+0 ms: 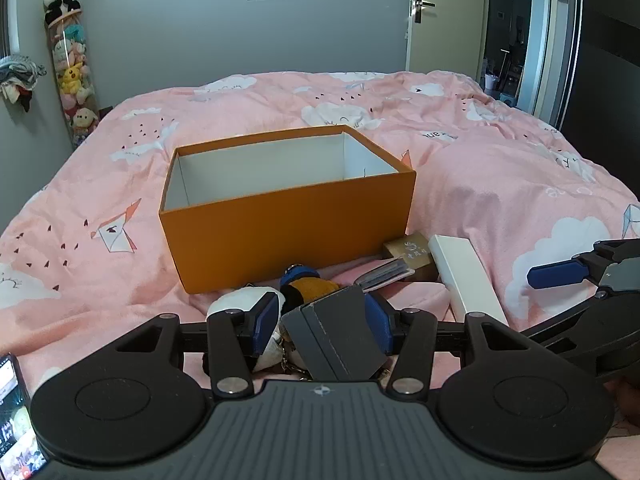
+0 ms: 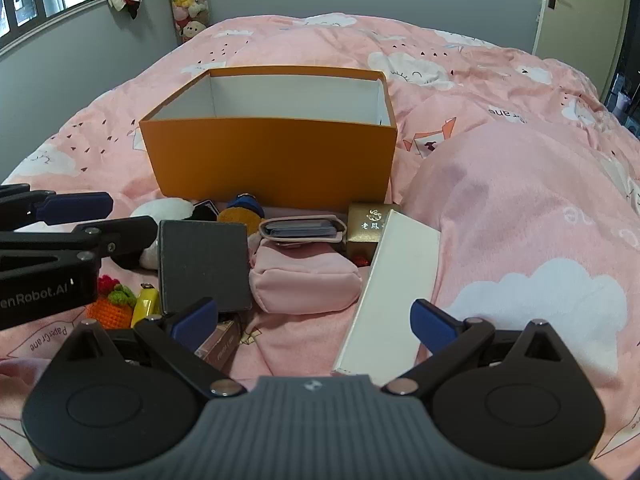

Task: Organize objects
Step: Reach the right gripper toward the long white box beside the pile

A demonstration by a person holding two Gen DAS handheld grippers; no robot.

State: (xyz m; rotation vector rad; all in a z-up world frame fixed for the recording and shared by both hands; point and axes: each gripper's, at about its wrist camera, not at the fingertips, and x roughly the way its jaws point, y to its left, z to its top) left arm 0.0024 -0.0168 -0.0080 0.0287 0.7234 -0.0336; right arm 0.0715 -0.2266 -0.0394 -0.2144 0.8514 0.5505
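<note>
Left gripper [image 1: 322,322] clamps a stiff, light dark-grey square box [image 1: 336,334] by its flat sides, lower centre; right gripper [image 2: 314,326] gapes empty.

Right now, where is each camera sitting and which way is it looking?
Left wrist: rides on the left gripper, looks down across the pink bed toward the orange box; its blue pads clamp a dark grey box, and the right gripper's finger pokes in at the right.
Right wrist: rides on the open right gripper, looks down at the clutter and the white box; the left gripper enters from the left.
Shared: orange box, grey box, white box, gold box.
</note>
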